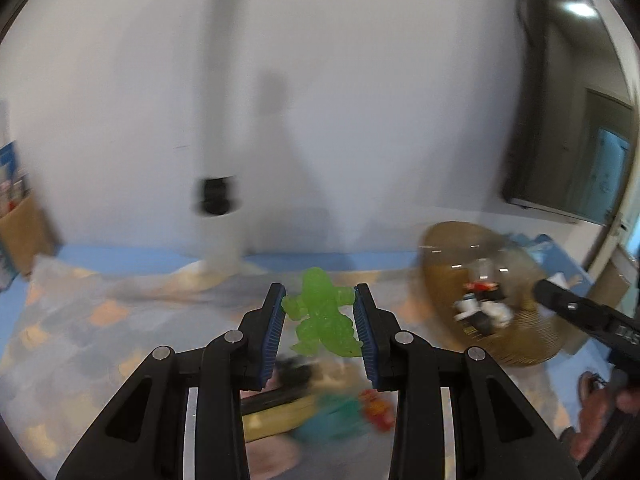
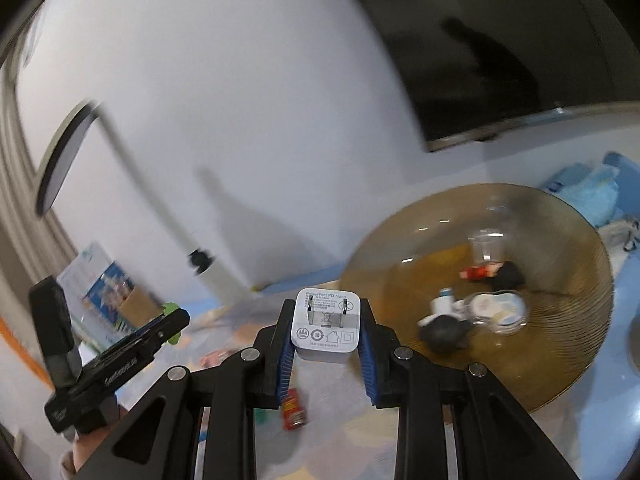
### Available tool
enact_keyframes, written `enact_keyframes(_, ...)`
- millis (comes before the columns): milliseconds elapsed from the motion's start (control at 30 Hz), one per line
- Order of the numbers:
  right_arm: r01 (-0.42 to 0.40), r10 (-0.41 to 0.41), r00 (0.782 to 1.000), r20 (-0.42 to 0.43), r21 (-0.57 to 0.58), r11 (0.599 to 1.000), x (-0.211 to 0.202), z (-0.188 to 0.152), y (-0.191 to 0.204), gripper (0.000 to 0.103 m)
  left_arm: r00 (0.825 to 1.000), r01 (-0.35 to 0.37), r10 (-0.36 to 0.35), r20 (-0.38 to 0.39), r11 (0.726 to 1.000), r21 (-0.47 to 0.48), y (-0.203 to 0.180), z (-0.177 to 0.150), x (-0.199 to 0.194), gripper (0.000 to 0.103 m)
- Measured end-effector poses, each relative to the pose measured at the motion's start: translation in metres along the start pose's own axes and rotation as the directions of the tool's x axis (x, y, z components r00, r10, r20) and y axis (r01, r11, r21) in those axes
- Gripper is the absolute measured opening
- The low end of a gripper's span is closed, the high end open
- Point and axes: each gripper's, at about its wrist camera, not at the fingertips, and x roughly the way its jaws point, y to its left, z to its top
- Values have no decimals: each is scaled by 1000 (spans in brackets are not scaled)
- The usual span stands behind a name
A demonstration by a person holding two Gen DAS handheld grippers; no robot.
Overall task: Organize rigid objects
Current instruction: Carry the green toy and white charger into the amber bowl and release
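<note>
My left gripper (image 1: 319, 312) is shut on a translucent green figure (image 1: 322, 316), held above the patterned table cover. My right gripper (image 2: 326, 326) is shut on a white plug-in charger (image 2: 325, 326), its two metal prongs facing the camera. A ribbed amber glass bowl (image 2: 560, 360) lies to the right of the charger and holds several small objects, among them a red toy and white pieces. In the left wrist view the same bowl (image 1: 532, 344) sits at right, with the right gripper's (image 1: 538, 290) black body reaching over its rim. The left gripper (image 2: 176, 316) shows at left in the right wrist view.
Loose items lie on the cover below the grippers: a small red toy (image 2: 293, 410), a teal object (image 1: 336, 416) and a yellow-and-black piece (image 1: 276, 412). A cardboard box (image 2: 132, 304) stands at the left wall. A dark screen (image 2: 500, 40) hangs on the wall. Blue cloth (image 2: 588, 192) lies behind the bowl.
</note>
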Motion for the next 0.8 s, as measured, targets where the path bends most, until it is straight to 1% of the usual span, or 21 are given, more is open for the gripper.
enact_keyframes(100, 41, -41, 999, 11, 26, 999, 0, 9, -24, 28, 998, 64, -63, -20, 998, 25, -31, 4, 19, 32)
enact_keyframes(267, 79, -79, 997, 6, 48, 996, -1, 10, -51, 28, 989, 144, -141, -45, 987, 76, -79, 0, 45, 32)
enact_keyframes(333, 98, -98, 995, 0, 45, 994, -1, 9, -58, 28, 986, 163, -159, -53, 983, 90, -94, -1, 52, 32)
enact_keyframes(500, 126, -125, 992, -19, 46, 991, 2, 11, -74, 28, 981, 190, -182, -73, 975, 117, -121, -1, 65, 32)
enact_keyframes(533, 130, -130, 991, -21, 45, 990, 2, 11, -77, 28, 977, 204, -195, -82, 972, 117, -125, -2, 69, 32)
enact_keyframes(600, 137, -136, 990, -30, 50, 989, 4, 11, -79, 28, 974, 217, -206, -97, 969, 121, -132, -3, 75, 32)
enact_keyframes(667, 140, -138, 990, -40, 53, 989, 6, 11, -83, 28, 975, 210, -198, -103, 969, 129, -137, -5, 81, 32)
enact_keyframes(800, 150, -147, 988, -54, 47, 988, 11, 13, -90, 28, 970, 227, -212, -122, 966, 125, -142, -9, 89, 32)
